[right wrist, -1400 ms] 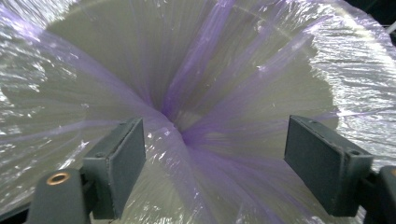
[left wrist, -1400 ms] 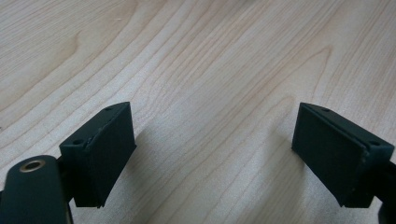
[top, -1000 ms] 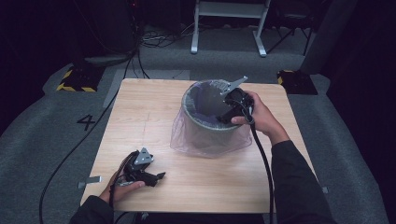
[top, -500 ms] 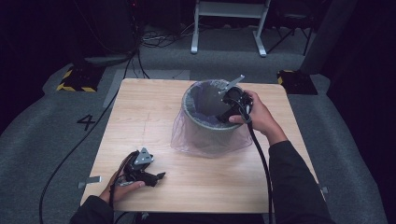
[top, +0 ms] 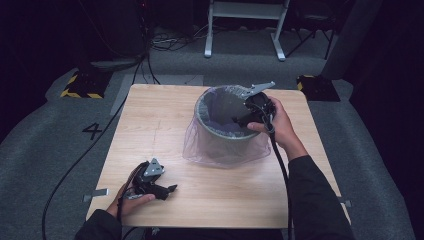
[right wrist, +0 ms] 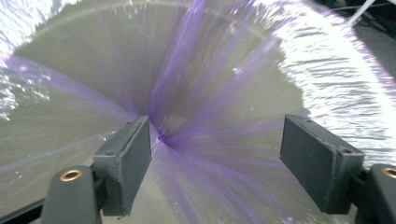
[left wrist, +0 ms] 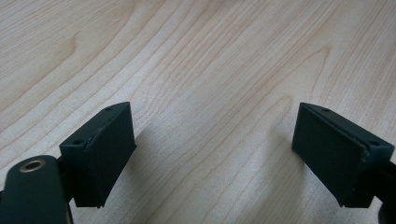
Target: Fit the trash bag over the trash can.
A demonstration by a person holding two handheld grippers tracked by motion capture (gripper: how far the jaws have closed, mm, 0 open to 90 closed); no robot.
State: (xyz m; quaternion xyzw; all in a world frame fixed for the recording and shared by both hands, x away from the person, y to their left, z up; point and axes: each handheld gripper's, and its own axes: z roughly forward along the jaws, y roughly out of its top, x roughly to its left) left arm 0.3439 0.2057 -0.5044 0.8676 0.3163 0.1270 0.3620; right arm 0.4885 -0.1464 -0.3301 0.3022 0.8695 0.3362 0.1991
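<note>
Edging seemingly deeper, right gripper (top: 239, 120) (jaws apart) enters bin (top: 210, 125).

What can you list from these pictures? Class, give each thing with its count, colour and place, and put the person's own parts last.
table: one, light wood, centre of the grey floor
bin: one, grey, on the table's far right part
bag liner: one, clear purple, lining the bin and draped over its outside
stand: one, white legs, on the floor beyond the table
blocks with yellow-black stripes: two, dark, on the floor at the table's far corners
left gripper: one, black, low over the table's near left, fingers open
right gripper: one, black, inside the bin's mouth, fingers open
</note>
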